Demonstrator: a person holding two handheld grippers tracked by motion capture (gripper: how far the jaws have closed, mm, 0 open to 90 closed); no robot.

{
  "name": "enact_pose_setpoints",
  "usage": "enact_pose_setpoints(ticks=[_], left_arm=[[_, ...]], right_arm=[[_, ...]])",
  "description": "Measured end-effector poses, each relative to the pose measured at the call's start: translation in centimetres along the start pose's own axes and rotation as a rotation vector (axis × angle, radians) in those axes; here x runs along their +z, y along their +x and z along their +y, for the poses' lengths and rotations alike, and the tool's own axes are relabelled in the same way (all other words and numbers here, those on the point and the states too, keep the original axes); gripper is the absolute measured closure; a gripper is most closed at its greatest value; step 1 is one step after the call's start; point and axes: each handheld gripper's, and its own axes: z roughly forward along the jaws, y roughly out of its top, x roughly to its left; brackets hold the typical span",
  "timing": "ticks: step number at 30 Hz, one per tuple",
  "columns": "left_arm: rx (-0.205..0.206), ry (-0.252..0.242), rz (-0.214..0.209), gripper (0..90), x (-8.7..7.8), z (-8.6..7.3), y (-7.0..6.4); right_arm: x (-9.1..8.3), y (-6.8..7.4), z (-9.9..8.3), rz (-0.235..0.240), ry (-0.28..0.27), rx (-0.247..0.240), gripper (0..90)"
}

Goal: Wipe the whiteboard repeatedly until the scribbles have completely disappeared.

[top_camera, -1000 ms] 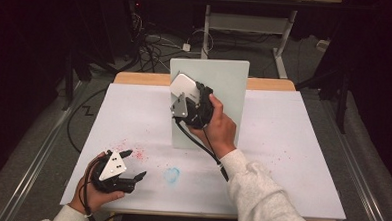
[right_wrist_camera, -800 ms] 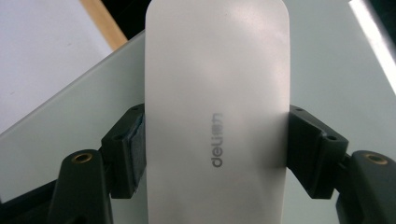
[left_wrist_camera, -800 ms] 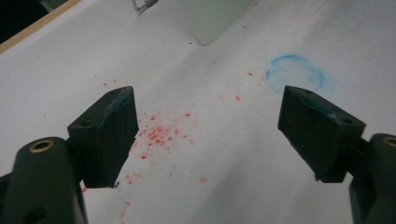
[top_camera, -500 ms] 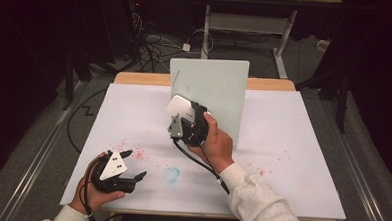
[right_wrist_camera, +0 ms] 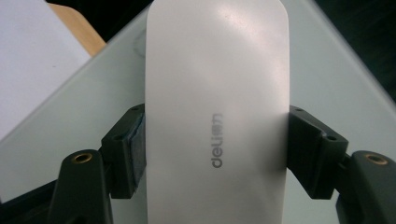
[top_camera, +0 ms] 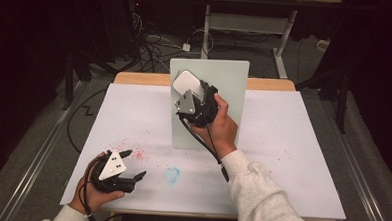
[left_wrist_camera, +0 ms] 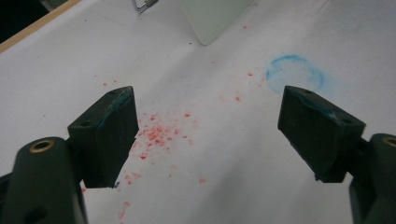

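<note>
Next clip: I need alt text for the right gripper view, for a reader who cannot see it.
A white eraser with grey "deli" lettering is clamped by its long sides between the right gripper's two black jaws. Behind it lies a pale green board, and a strip of the wooden table edge shows at upper left.

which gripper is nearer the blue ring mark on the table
Left. The left gripper rests just beside the blue ring, jaws open. The right gripper is farther back, raised at the board, holding a white eraser.

Bright, evenly lit white table (top_camera: 292,145) amid dark surroundings; soft glare, blurred near fingers (left_wrist_camera: 105,135).
</note>
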Motion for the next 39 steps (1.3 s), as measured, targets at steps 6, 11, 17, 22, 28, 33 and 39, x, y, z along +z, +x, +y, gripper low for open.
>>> enact_pose_setpoints(ticks=[6, 11, 17, 22, 28, 33, 39], left_arm=[[0.004, 0.003, -0.001, 19.2, 0.0, 0.1, -0.1], [0.002, 0.006, -0.001, 19.3, 0.1, 0.0, 0.0], [0.003, 0.004, 0.001, 19.2, 0.0, 0.0, 0.0], [0.007, 0.009, 0.003, 19.2, 0.1, -0.1, 0.0], [0.005, 0.003, 0.005, 19.2, 0.0, -0.1, 0.1], [0.003, 0.000, 0.004, 19.2, -0.1, 0.0, 0.0], [-0.002, -0.005, 0.001, 19.2, -0.2, 0.1, 0.0]], right_arm=[[0.0, 2.7, 0.3, 0.032, 0.011, -0.119, 30.9], [0.3, 1.5, 1.2, 0.039, -0.005, -0.087, 30.9], [0.6, 0.0, 2.8, 0.024, -0.004, -0.068, 30.9], [0.8, -1.1, 3.5, 0.014, -0.012, -0.022, 30.9], [0.7, 0.1, 2.8, -0.002, -0.011, -0.032, 30.9], [0.4, 2.4, 1.6, 0.020, -0.002, -0.076, 30.9], [0.2, 3.8, 0.7, 0.038, -0.009, -0.129, 30.9]])
